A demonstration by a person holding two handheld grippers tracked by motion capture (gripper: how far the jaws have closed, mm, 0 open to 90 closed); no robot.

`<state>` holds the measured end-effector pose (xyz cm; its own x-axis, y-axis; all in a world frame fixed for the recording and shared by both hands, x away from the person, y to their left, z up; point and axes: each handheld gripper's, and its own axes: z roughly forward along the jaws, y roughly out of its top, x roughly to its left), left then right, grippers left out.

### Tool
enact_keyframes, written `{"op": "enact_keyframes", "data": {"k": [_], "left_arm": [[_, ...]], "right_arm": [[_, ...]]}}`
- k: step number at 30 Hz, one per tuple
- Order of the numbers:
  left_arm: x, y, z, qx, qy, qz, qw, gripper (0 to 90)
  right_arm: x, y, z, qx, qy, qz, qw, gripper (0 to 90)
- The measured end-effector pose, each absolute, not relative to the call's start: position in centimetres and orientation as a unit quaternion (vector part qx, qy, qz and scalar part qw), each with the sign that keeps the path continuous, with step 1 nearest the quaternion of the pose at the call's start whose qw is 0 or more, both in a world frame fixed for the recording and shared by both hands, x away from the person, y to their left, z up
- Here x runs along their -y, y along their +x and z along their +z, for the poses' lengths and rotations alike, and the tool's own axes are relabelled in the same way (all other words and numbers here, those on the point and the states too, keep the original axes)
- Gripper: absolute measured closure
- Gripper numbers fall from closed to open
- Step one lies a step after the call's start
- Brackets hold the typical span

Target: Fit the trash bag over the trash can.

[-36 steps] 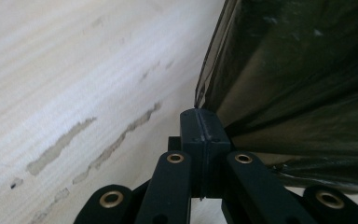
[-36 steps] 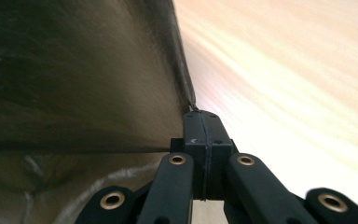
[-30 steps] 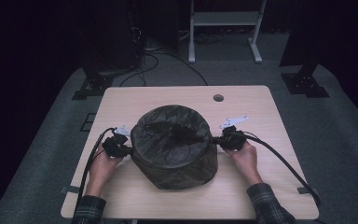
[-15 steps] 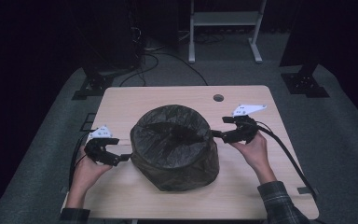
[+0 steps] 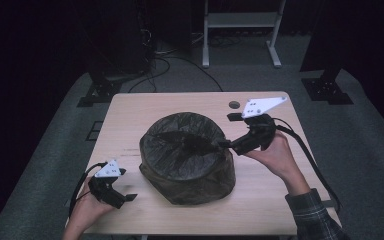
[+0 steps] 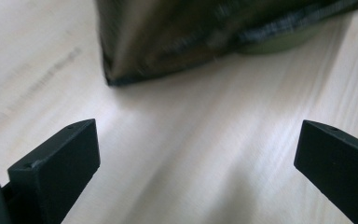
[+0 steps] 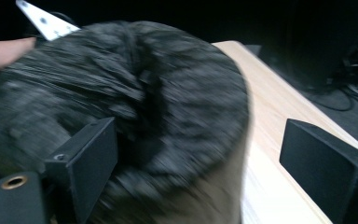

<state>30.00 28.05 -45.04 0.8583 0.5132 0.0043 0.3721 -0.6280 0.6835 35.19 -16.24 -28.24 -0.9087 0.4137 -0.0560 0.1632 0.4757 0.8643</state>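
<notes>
One round bin [image 5: 187, 160] lined with a dark, crinkly, glossy plastic bag, sitting mid-surface on the light wood surface [image 5: 145, 115]. Bag film stretched over the bin's top, sagging toward the middle with a darker fold there, and draped down the sides; a bit of greenish base peeks out under the film in the left gripper view. Two grippers, one per hand. Left gripper [image 5: 122, 198] low, near the bin's front-left, off it; jaws have just been opening, now spread wide, nothing between them but bare wood. Right gripper [image 5: 228, 131] raised at the bin's right rim, angled at the top of the bag; jaws have just been opening, now spread, not pinching the film. One small round hole [image 5: 234, 105] in the surface behind the bin.
</notes>
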Motion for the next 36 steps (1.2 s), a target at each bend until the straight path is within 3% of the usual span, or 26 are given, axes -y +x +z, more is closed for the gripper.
{"op": "enact_keyframes", "data": {"k": [9,16,20,29,36], "left_arm": [[-27.6,29.5,-47.0,-0.238,0.912,0.095,0.321,0.0],[-27.3,29.6,-47.5,-0.231,0.913,0.089,0.325,0.0],[-27.1,29.6,-47.6,-0.227,0.912,0.089,0.33,0.0],[-26.8,29.6,-47.8,-0.214,0.91,0.087,0.344,0.0],[-26.8,29.6,-47.9,-0.207,0.908,0.087,0.353,0.0]], "right_arm": [[11.1,35.8,-27.8,-0.892,0.123,0.421,0.112,9.5],[7.7,36.1,-29.3,-0.926,0.104,0.353,0.085,9.5],[6.9,36.6,-30.4,-0.937,0.116,0.325,0.052,9.6],[5.5,37.0,-30.6,-0.957,0.124,0.258,0.056,9.6],[4.5,37.0,-31.8,-0.964,0.122,0.234,0.033,10.9]]}}
